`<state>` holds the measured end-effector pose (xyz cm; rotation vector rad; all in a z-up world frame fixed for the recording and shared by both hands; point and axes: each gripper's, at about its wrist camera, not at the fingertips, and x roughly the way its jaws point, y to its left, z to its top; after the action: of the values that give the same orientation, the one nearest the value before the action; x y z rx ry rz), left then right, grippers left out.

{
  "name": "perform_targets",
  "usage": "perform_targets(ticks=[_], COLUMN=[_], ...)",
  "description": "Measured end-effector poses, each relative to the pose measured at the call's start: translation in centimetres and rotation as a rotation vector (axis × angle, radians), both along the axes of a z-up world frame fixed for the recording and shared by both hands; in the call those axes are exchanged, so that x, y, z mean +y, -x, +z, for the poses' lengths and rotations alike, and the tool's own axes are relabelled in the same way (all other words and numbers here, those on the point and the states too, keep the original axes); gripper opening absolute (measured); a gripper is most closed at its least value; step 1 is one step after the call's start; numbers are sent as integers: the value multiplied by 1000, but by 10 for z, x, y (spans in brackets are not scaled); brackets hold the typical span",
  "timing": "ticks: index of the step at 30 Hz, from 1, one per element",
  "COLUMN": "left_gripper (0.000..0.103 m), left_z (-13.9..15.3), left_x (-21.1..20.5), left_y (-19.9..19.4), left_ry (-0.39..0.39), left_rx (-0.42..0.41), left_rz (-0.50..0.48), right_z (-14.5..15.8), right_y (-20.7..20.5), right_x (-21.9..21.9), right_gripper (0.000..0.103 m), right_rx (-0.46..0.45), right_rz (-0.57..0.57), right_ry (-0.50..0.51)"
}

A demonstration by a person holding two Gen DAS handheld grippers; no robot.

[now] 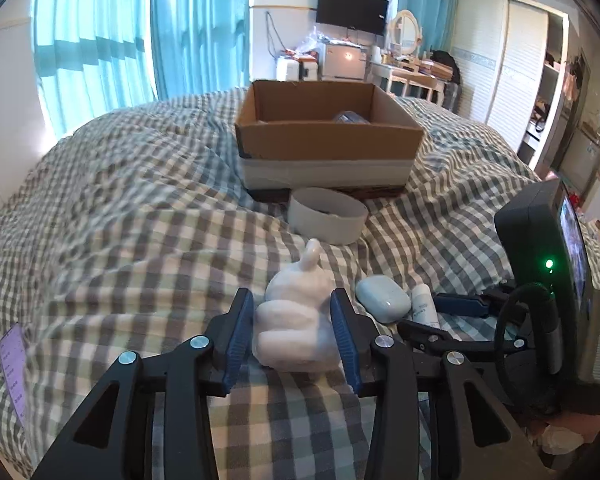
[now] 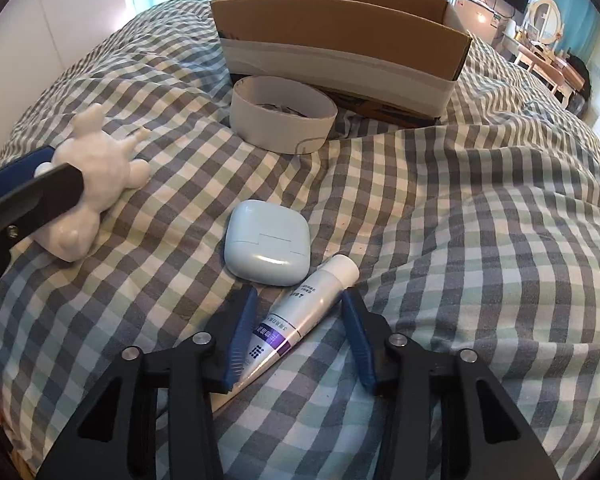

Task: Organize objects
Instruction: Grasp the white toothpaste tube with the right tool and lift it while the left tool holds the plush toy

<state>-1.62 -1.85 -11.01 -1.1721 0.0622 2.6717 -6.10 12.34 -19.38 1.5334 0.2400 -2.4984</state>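
both pads of the left claw (image 1: 294, 330) flank the white figurine (image 1: 296, 320).

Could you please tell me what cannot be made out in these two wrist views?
- Cardboard box contents: left view shows only a bluish top; right view none, its wall hides them.
- White ring container: dark bits inside, too small.
- Tube print: too small; tail hidden by the right gripper.
- White figurine: base hidden by the left gripper.
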Motion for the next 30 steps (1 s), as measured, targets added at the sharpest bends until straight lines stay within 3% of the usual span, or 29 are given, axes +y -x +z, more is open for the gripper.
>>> perform_targets(ticks=[5, 12, 14, 19, 24, 26, 27, 30], left_gripper=[47, 47, 47, 47, 47, 47, 47, 47], left_z=[-14, -10, -6, 3, 5, 9, 11, 16], left_x=[12, 11, 12, 11, 7, 3, 1, -4], left_y=[5, 0, -4, -7, -6, -6, -7, -7], left_ry=[34, 39, 60, 48, 47, 44, 45, 35], left_rx=[-49, -14, 9, 29, 29, 46, 57, 78], left_rz=[-39, -35, -25, -20, 6, 20, 28, 40], right_z=[1, 19, 26, 35, 26, 20, 17, 6], right_y=[1, -11, -15, -18, -16, -13, -10, -4], right_x=[4, 4, 5, 4, 4, 8, 11, 9], right_gripper=[38, 24, 0, 0, 2, 19, 35, 38], right_rx=[-1, 66, 91, 117, 69, 31, 19, -22], right_rz=[-17, 6, 15, 32, 25, 11, -6, -11], right_ry=[10, 62, 84, 105, 83, 97, 104, 81])
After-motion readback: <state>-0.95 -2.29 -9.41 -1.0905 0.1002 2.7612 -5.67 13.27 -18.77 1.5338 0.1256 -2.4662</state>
